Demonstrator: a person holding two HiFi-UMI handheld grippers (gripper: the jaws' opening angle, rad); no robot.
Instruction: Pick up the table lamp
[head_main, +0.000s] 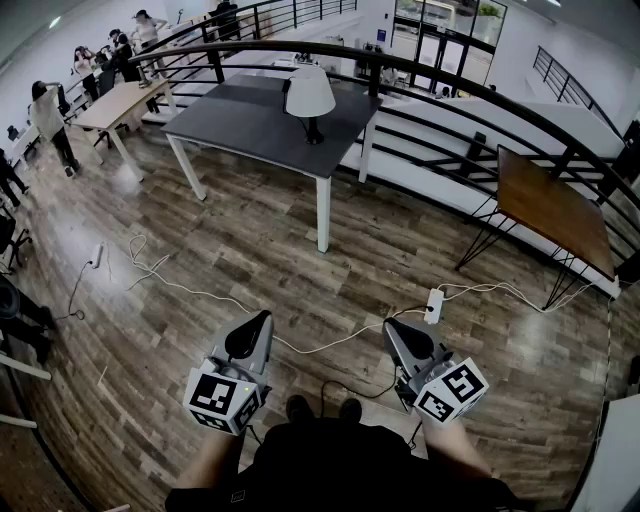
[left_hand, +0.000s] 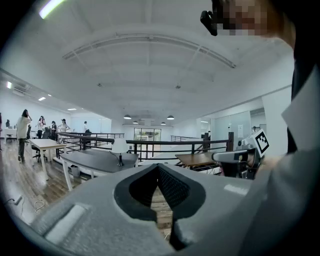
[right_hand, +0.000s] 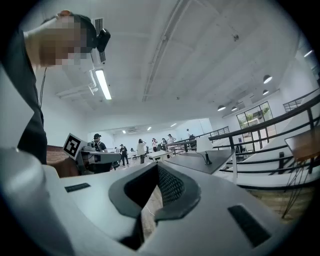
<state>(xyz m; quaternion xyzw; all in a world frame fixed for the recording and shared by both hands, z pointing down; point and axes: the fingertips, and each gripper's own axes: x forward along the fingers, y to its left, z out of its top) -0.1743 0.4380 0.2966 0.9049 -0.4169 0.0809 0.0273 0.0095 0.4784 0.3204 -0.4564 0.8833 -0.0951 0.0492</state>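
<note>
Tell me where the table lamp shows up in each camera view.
Head view: table lamp top centre, standing on the grey table.
Left gripper view: small, left of centre, just above the left tool.
Right gripper view: small, right of centre, above the right tool.
Shared landmark: the grey table under it, in all three views.

We are in a large open-plan office. Well ahead of the left gripper and the right gripper, a grey desk on white legs stands on a wood-plank floor, with a curved black railing behind it. Far off to the left gripper's left, people gather round a light wooden desk. Near the right gripper, a power strip and loose cables lie on the floor. Round ceiling lights hang under a white ceiling.
</note>
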